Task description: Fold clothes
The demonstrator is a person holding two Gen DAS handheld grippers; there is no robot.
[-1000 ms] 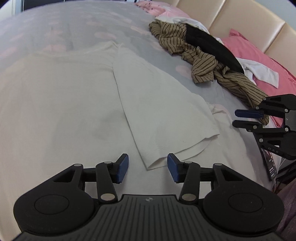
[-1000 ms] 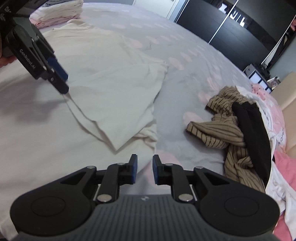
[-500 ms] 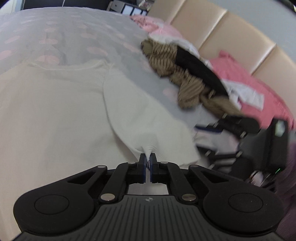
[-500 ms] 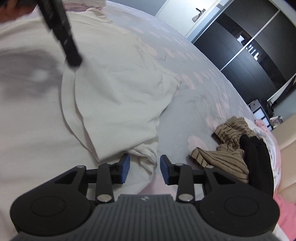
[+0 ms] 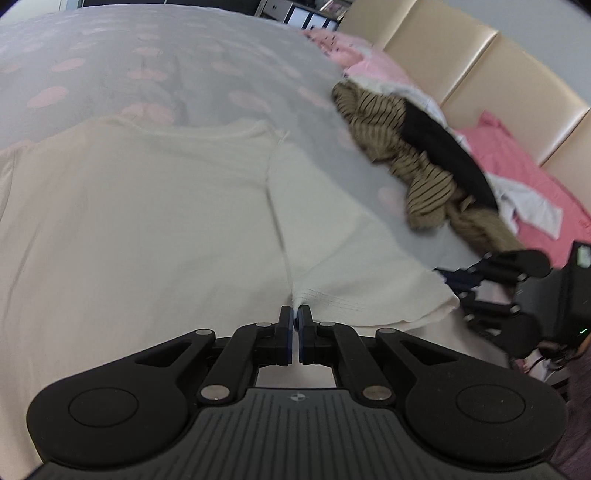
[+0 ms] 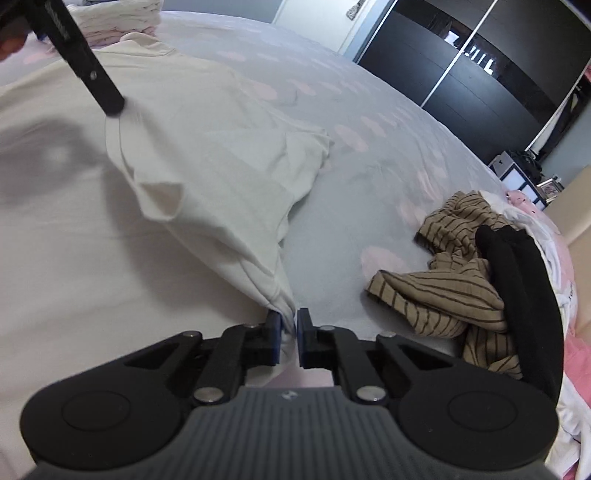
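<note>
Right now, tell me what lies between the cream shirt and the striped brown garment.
Only bare grey bedsheet separates the cream shirt from the striped brown garment; the right wrist view shows it.

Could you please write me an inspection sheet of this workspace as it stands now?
Surface: bed with grey, pink-spotted cover.
Job's things: cream shirt spread flat, one side lifted.
Clutter: striped brown garment, black garment, pink pillows, folded stack.
Grippers: left tongs shut on shirt hem; right tongs shut on shirt edge.
Cables: nothing seen.
Surroundings: padded headboard, dark wardrobe.
</note>
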